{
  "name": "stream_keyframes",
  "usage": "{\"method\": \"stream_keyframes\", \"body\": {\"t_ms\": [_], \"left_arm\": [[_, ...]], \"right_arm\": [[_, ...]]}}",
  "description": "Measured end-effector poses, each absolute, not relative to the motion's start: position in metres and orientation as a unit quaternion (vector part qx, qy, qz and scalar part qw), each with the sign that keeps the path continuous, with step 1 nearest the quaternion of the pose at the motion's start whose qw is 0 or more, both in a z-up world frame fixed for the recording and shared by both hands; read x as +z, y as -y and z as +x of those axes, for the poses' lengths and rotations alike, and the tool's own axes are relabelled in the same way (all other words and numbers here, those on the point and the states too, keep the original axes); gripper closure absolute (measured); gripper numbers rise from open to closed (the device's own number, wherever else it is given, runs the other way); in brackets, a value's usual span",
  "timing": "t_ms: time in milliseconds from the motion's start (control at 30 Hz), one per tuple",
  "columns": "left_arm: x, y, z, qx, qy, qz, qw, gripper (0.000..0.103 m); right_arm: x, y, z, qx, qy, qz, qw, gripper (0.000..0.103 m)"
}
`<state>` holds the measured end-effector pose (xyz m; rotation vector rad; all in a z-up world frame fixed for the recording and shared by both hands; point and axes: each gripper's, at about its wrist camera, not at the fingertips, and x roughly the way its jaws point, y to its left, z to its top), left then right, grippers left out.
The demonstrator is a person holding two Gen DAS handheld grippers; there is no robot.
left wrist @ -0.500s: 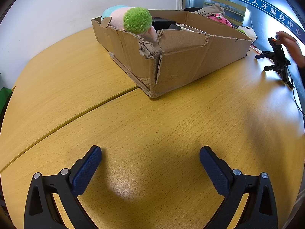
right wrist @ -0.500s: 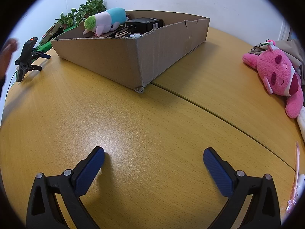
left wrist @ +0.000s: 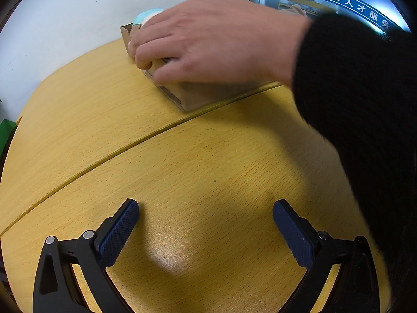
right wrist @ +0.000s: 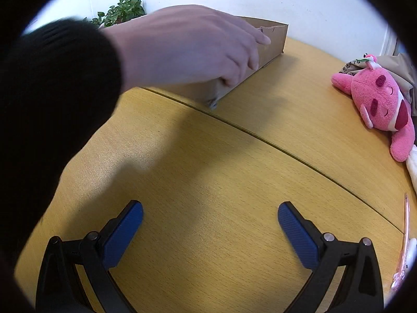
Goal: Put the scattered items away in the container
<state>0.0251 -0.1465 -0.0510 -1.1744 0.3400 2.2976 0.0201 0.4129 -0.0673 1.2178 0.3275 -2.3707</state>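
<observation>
A white wall is running behind a yellow wood-grain tabletop (left wrist: 182, 161), with a dark seam curving across the board and a blue sign with white characters (left wrist: 346, 2) showing at the upper right in my left view. A potted green plant (right wrist: 122, 10) is standing at the far left edge in my right view.

My left gripper (left wrist: 206, 224) is hovering above bare wood near the close edge, its jaws standing as wide as they go with nothing between the blue pads. My right gripper (right wrist: 210, 224) is hovering the same way — jaws spread wide, empty, only bare tabletop under them.

The cardboard box (left wrist: 192, 96) is sitting toward the far edge, right on the seam, and a bare hand (left wrist: 208, 41) in a black sleeve (left wrist: 365, 91) is reaching across it, fingers curling over the near wall at its corner. The hand is covering most of what lies inside; only a pale blue plush (left wrist: 146, 17) is peeking over the far left corner of the box in my left view.

A pink plush toy (right wrist: 380, 104) is lying outside the box at the right edge of the tabletop, well apart from it, leaning against something brown and crumpled. A pink pen (right wrist: 405, 232) is lying along that same edge, nearer to me — also outside the box.
</observation>
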Motion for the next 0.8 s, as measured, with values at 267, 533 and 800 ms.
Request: {"method": "stream_keyframes", "body": {"t_ms": [267,533,800], "left_arm": [[-0.0497,0.1478,0.0283,0.851,-0.126,-0.435,0.266,0.000],[-0.0498,0.1478,0.0285,0.851,-0.126,-0.435,0.266,0.000],[-0.0495,0.1484,0.0275,0.851,-0.126,-0.435,0.266,0.000]], "right_arm": [[-0.0673,-0.4130,0.0202,-0.860,-0.119,0.442,0.226,0.000],[-0.0675,-0.4137,0.0163,-0.860,-0.119,0.442,0.226,0.000],[-0.0662,-0.4135,0.0150,-0.860,-0.119,0.442,0.226,0.000]]}}
